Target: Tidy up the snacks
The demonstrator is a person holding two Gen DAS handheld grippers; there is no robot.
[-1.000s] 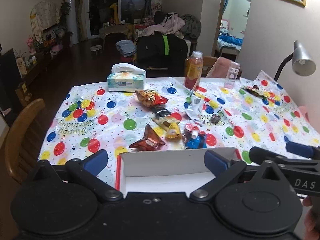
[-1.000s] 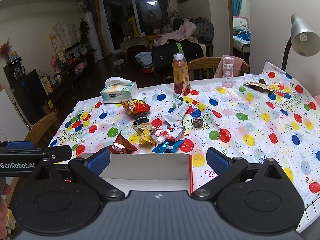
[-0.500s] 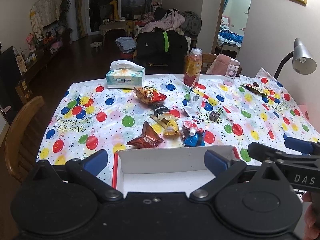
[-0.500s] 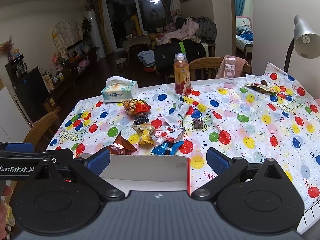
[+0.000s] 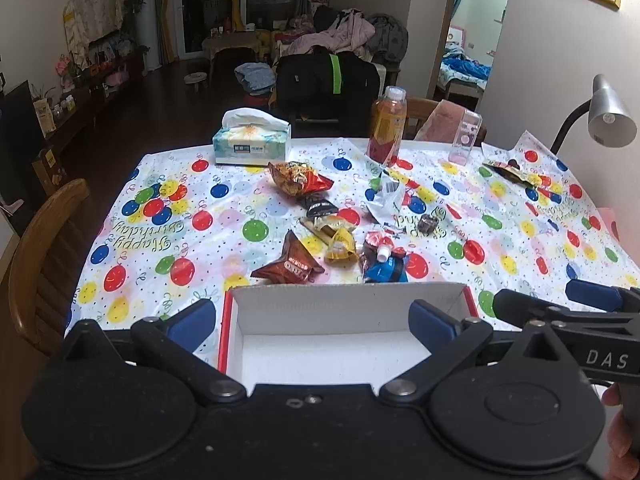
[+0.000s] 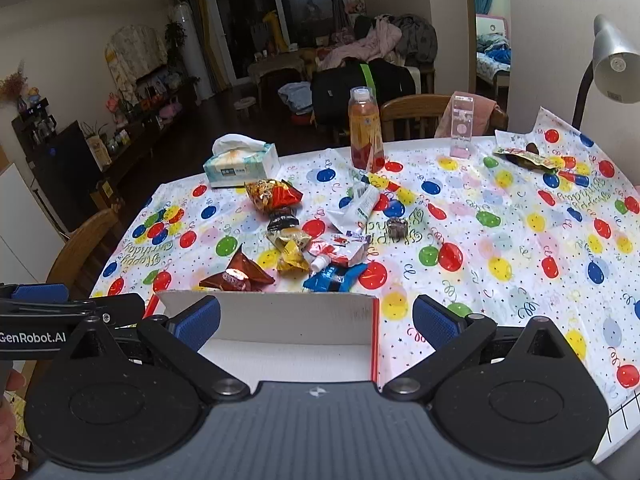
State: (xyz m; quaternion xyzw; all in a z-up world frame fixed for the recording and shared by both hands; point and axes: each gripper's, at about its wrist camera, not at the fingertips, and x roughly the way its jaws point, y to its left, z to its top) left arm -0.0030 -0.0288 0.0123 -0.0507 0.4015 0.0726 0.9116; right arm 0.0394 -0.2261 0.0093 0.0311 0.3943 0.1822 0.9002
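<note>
Tablecloth (image 5: 224,208): glossy plastic sheet, balloon print.
Box (image 5: 344,300): matt white cardboard, red outer edge.
Snack packets (image 5: 289,266): shiny crinkled foil, centre of frame.
Gripper pads (image 6: 199,322): blue ribbed rubber.
Chair (image 5: 44,240): polished wood, left edge.
Lamp shade (image 6: 614,64): brushed metal, upper right.
Bottle (image 6: 364,132): clear plastic.

The near part of the box (image 5: 344,344) is hidden under the black body of the left tongs (image 5: 312,320), so its front wall cannot be seen. In the right view the box (image 6: 288,324) is cut off the same way by the right tongs (image 6: 316,320). The words on the snacks (image 5: 320,232) are too small to read. A hand (image 5: 622,436) at the right edge shows only a little. Another hand (image 6: 8,400) is cut by the left edge. The lamp (image 5: 608,116) base is out of view.
</note>
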